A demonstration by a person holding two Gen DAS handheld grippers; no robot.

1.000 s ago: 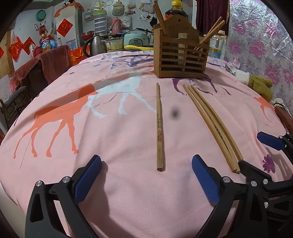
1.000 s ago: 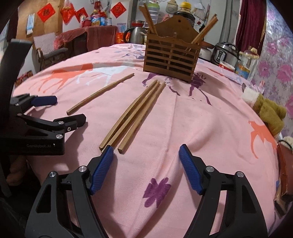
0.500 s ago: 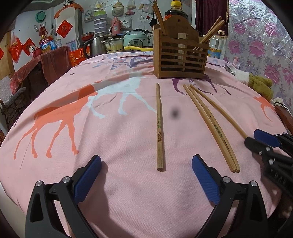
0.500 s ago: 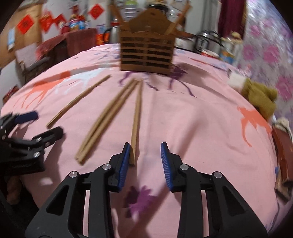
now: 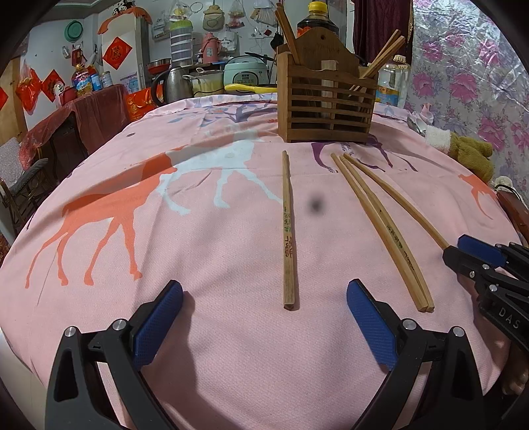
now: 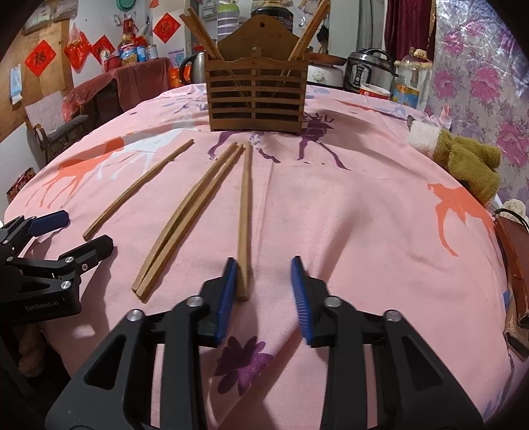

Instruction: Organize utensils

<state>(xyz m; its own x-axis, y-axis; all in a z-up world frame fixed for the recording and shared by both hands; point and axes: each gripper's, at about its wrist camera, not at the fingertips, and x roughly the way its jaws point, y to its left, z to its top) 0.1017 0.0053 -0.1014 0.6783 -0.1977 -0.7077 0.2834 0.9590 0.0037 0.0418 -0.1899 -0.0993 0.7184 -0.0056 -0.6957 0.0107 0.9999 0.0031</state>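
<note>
Four wooden chopsticks [image 6: 245, 211] lie lengthwise on the pink tabletop [image 6: 363, 215], before the slatted holder [image 6: 254, 96] at its far edge. The right claw [image 6: 264, 291], jaws just closing, brackets the rightmost stick's near end, only its left pad touching. The left claw [image 5: 261, 327] hovers spread, empty, near the single stick [image 5: 287, 231].

"GenRobot.AI" in pale letters on left gripper [image 6: 49, 238] body. "DAS" on right gripper [image 5: 456, 251] body, rest cut off. Red-green print on single chopstick [image 5: 288, 228] and red wall papers [image 6: 166, 28]: unreadable.
</note>
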